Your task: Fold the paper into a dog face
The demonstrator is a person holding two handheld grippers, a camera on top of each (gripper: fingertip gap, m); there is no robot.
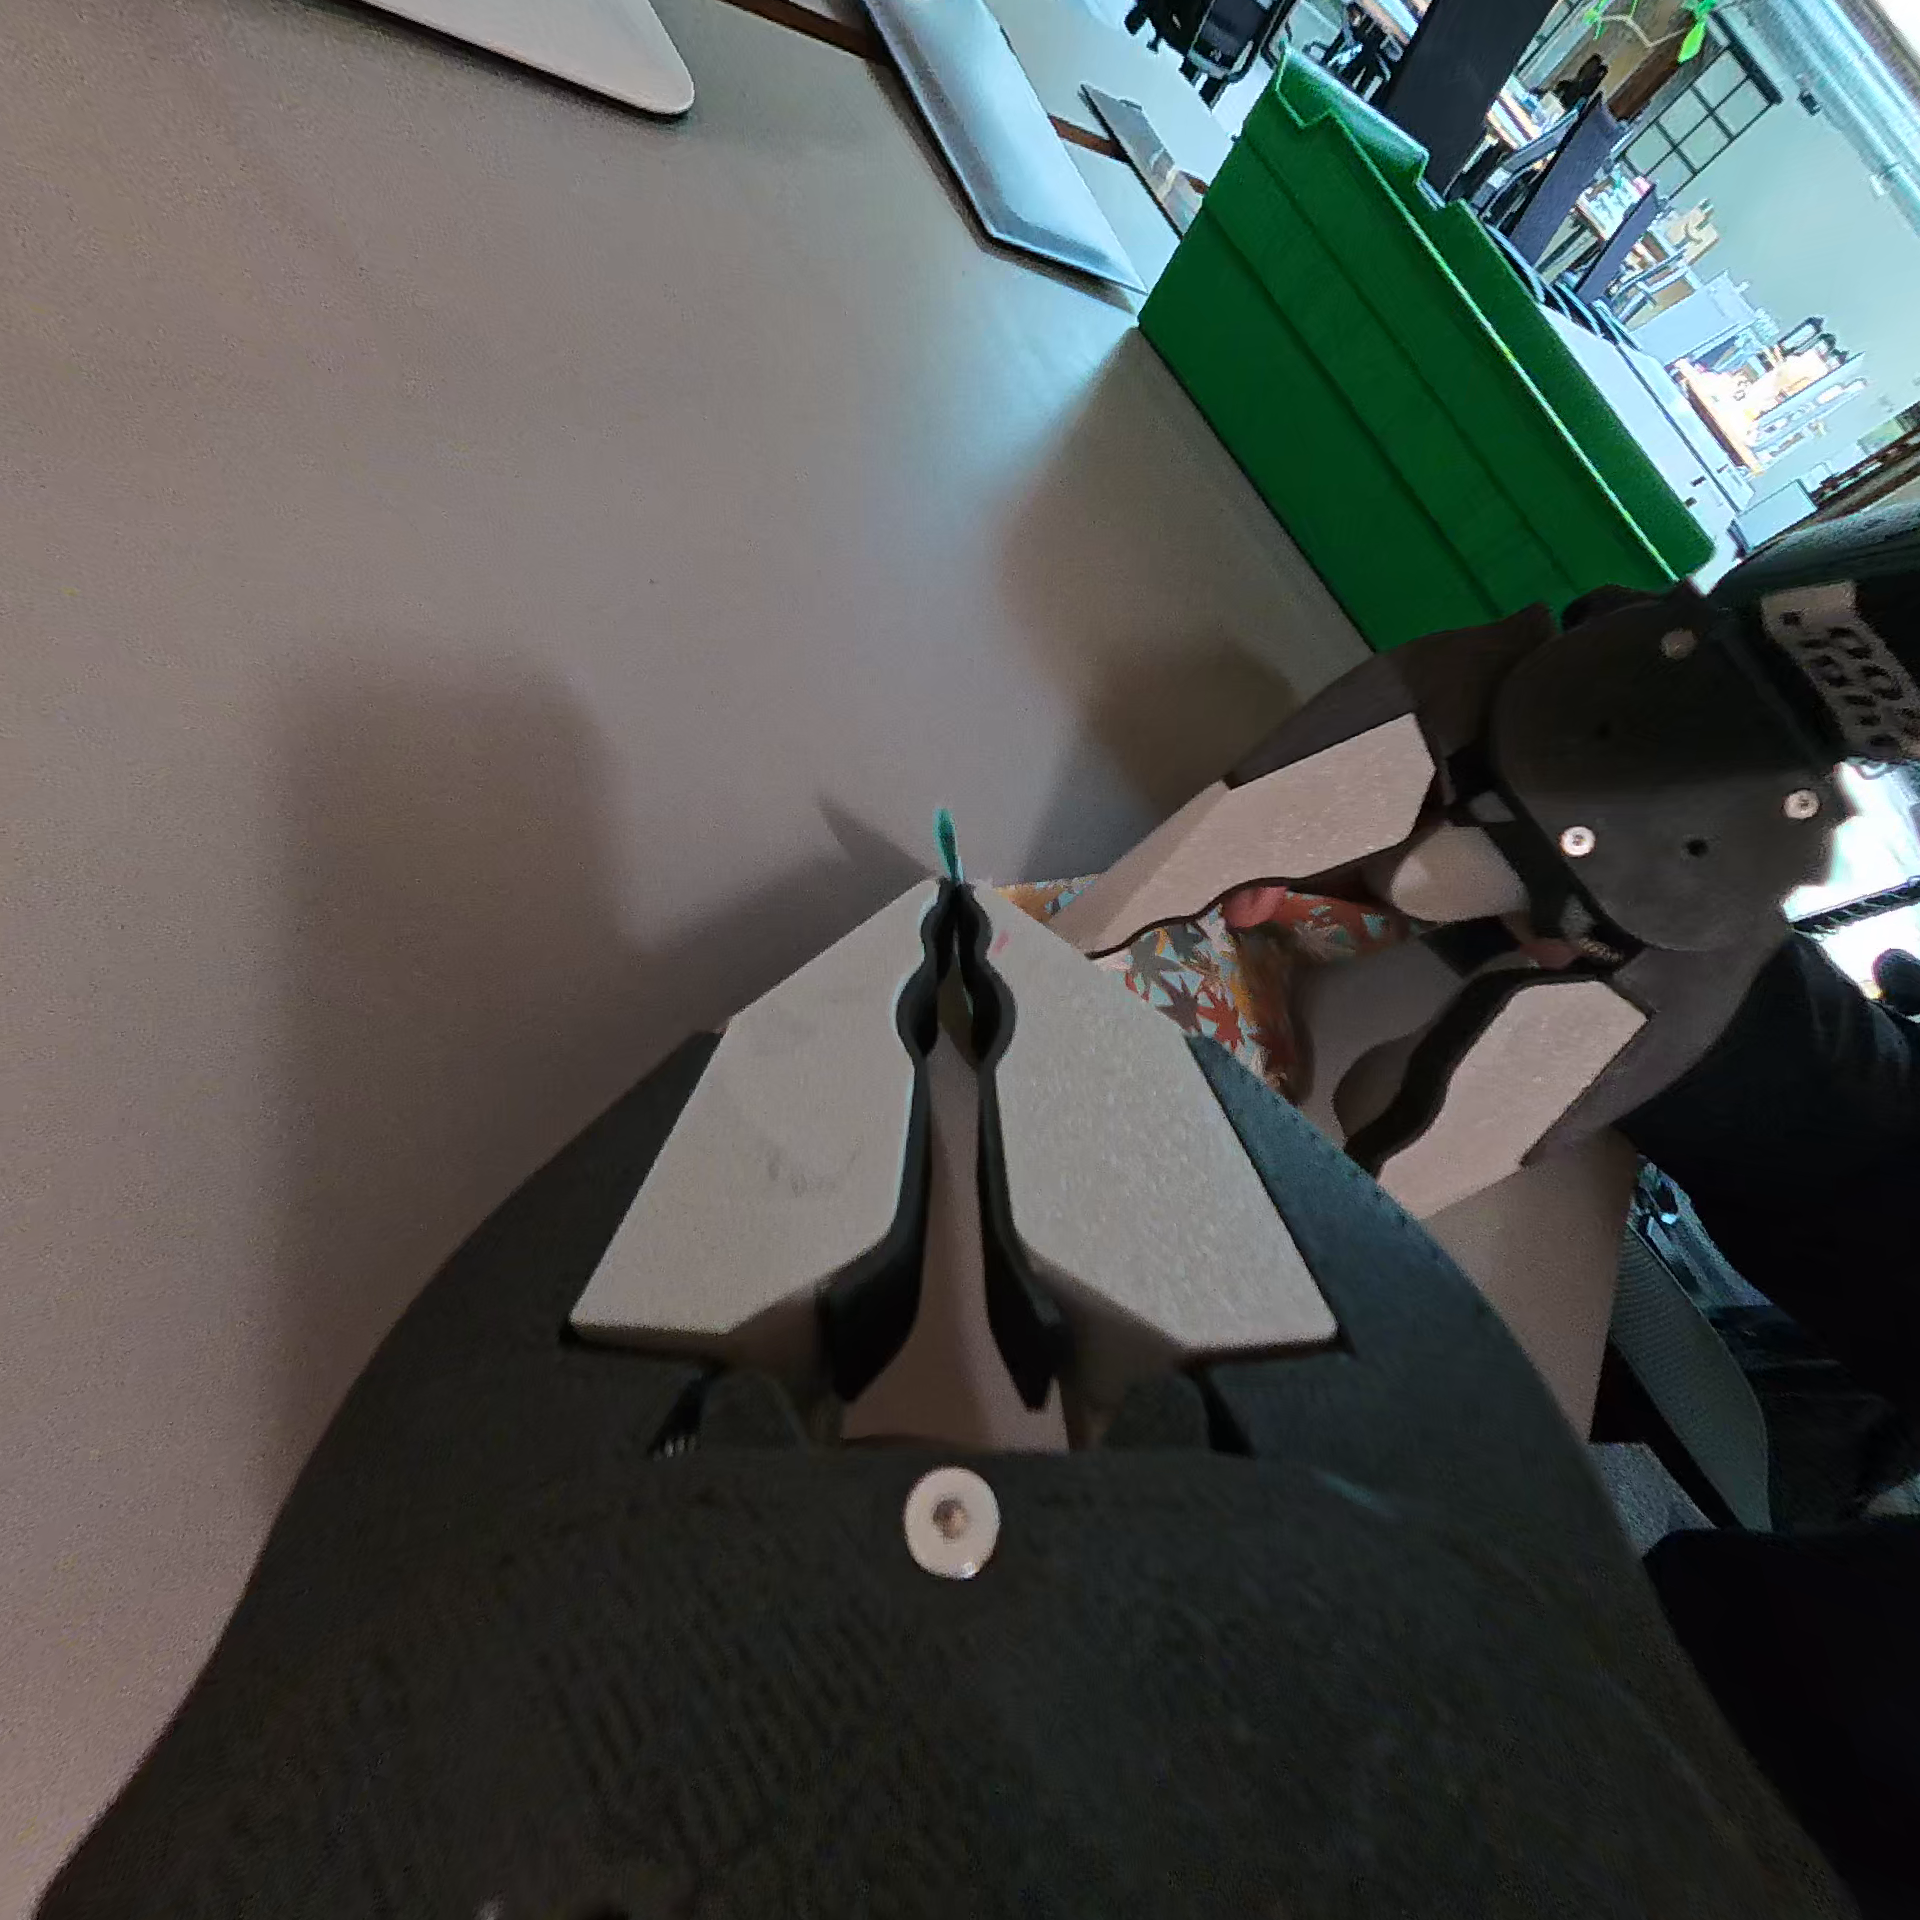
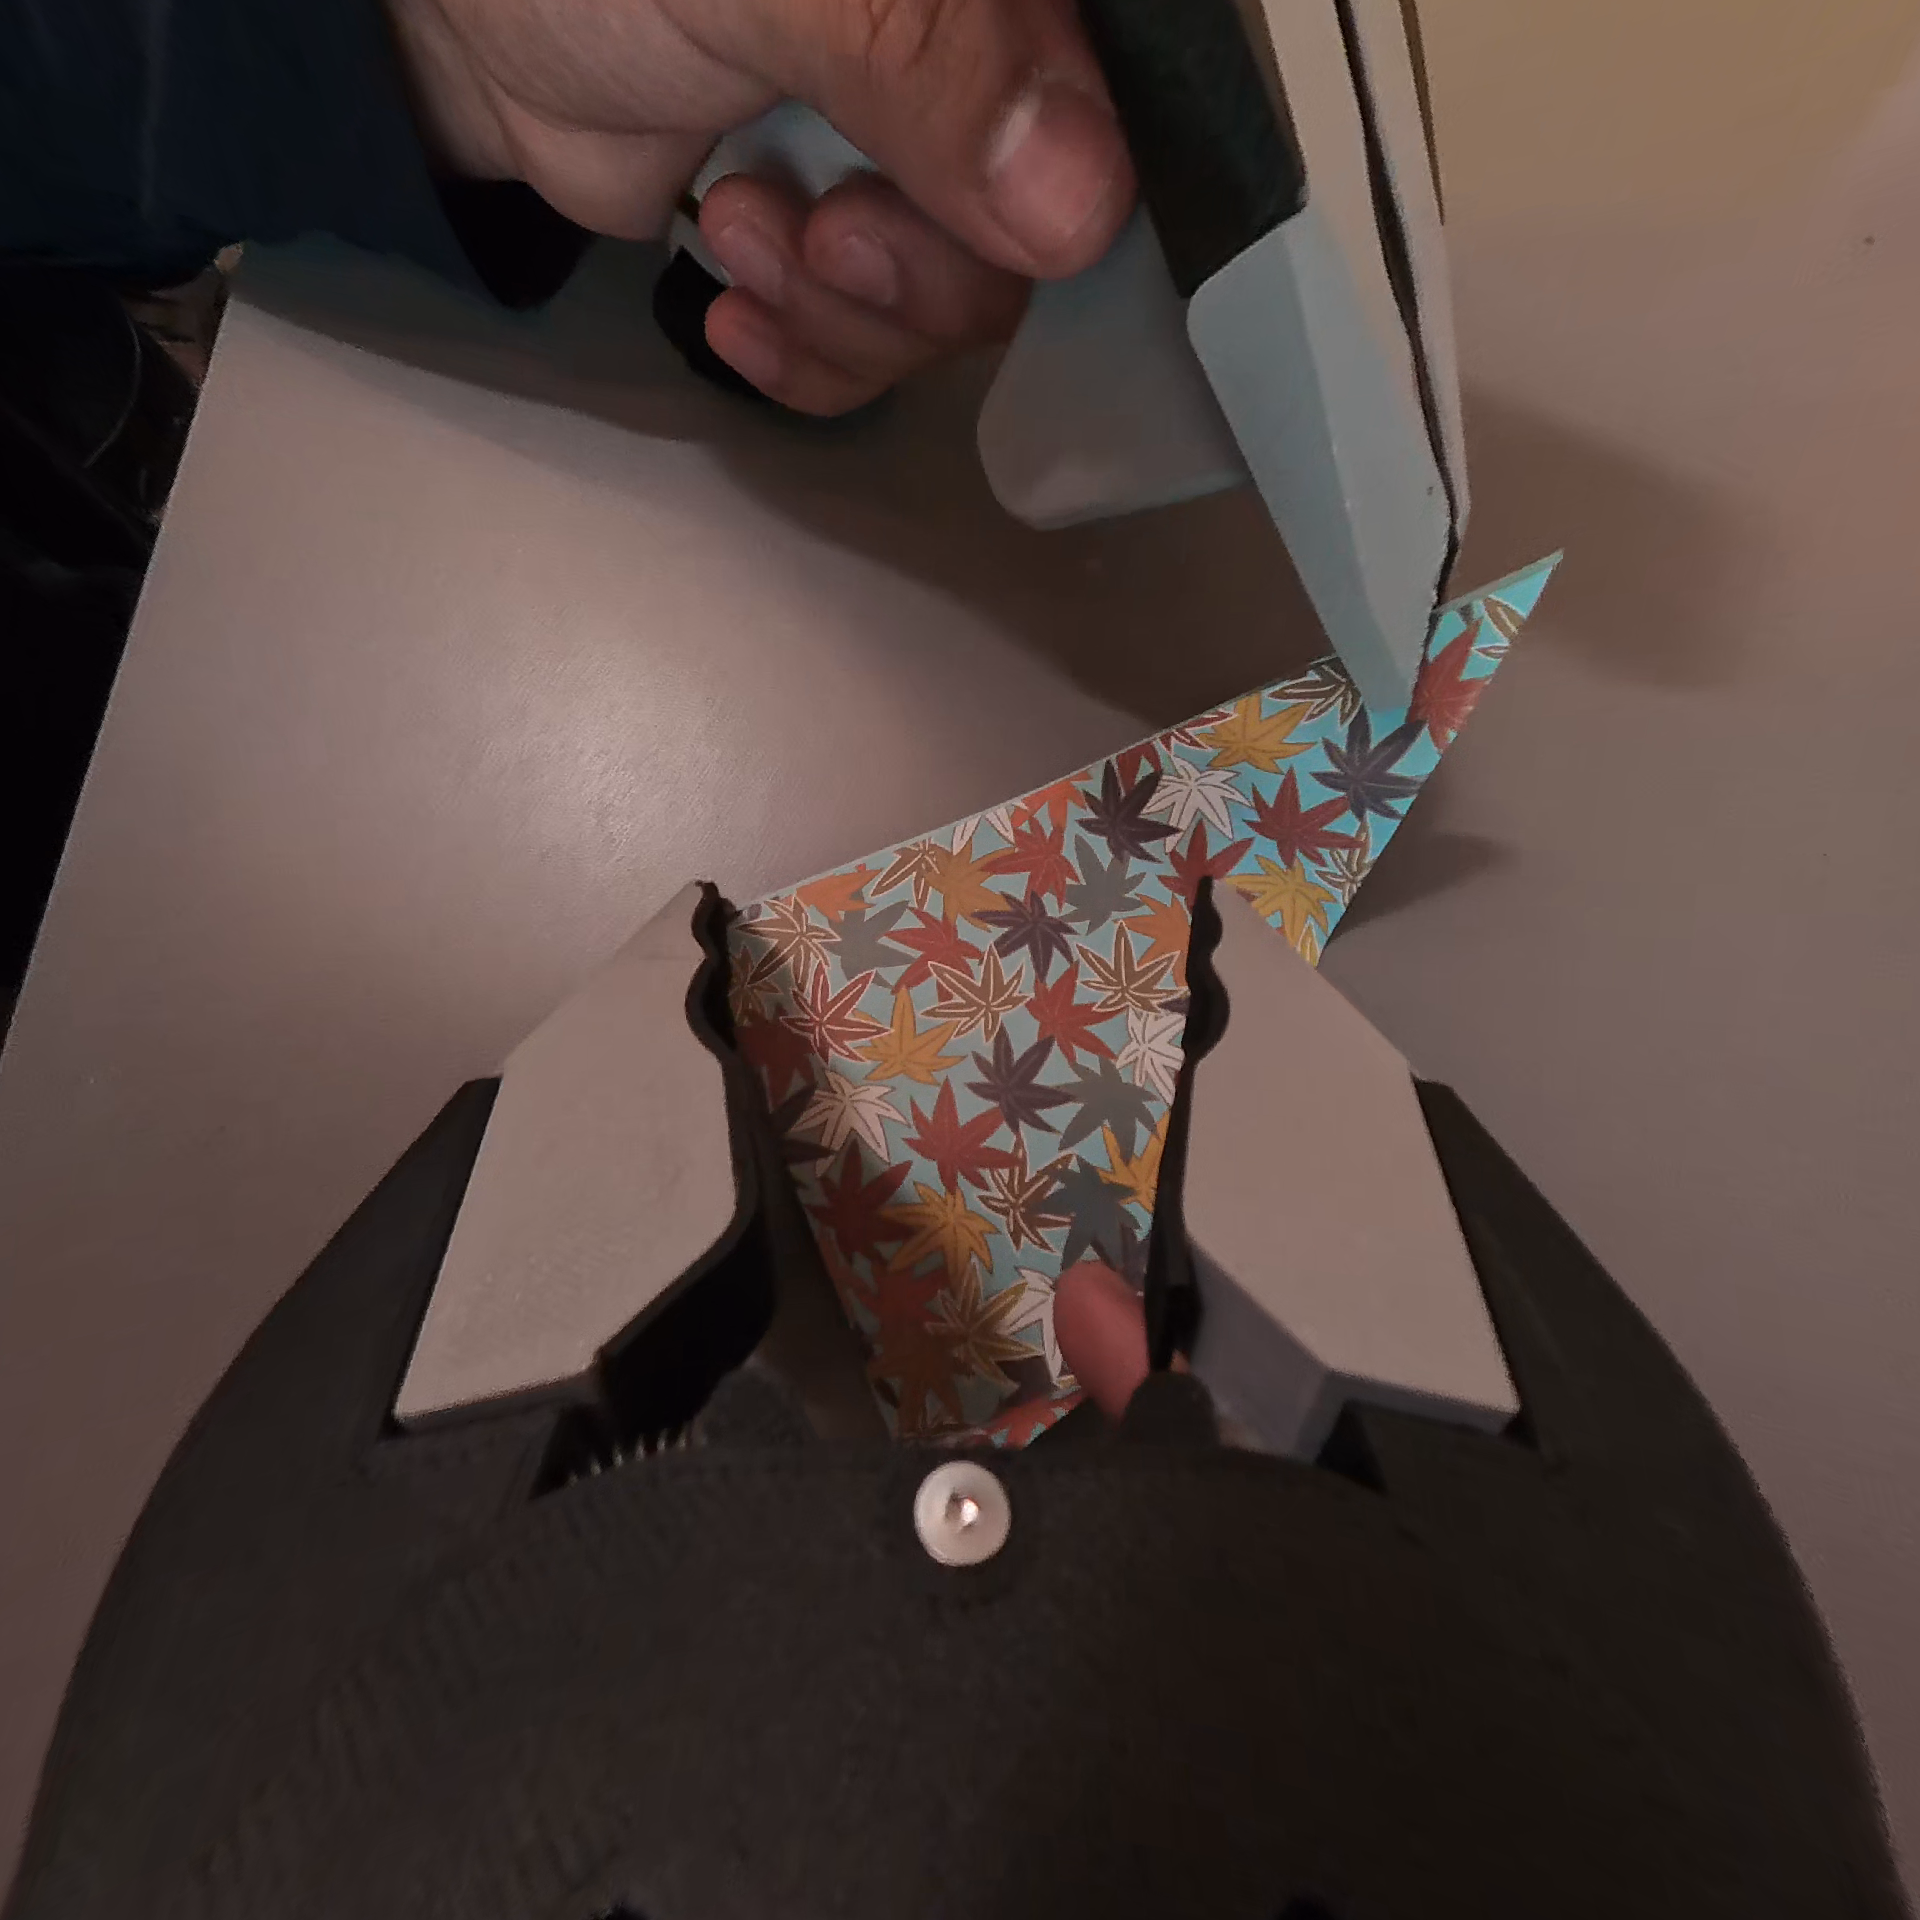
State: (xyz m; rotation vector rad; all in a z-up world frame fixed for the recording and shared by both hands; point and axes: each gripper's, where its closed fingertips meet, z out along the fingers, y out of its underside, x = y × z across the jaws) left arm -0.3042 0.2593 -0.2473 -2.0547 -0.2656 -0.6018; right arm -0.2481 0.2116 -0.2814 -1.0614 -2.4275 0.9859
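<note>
The paper (image 2: pixel 1039 987) is printed with coloured leaves on light blue. It is folded to a triangle and lies on the grey table (image 2: pixel 520 727). My left gripper (image 1: pixel 951 894) is shut on the paper's far corner, and a teal sliver of paper (image 1: pixel 945 836) sticks out past its tips. It shows in the right wrist view (image 2: pixel 1439 613) pinching that corner and lifting it slightly. My right gripper (image 2: pixel 956 904) is open, with one finger on each side of the paper's near part. A person's fingertip (image 2: pixel 1101 1340) rests on the paper between its fingers.
A hand (image 2: pixel 831 208) holds the left gripper's handle. The table's edge (image 2: pixel 156 520) runs along the left. Stacked green crates (image 1: pixel 1403 416), a flat grey device (image 1: pixel 987 156) and a white board (image 1: pixel 582 52) sit at the table's far side.
</note>
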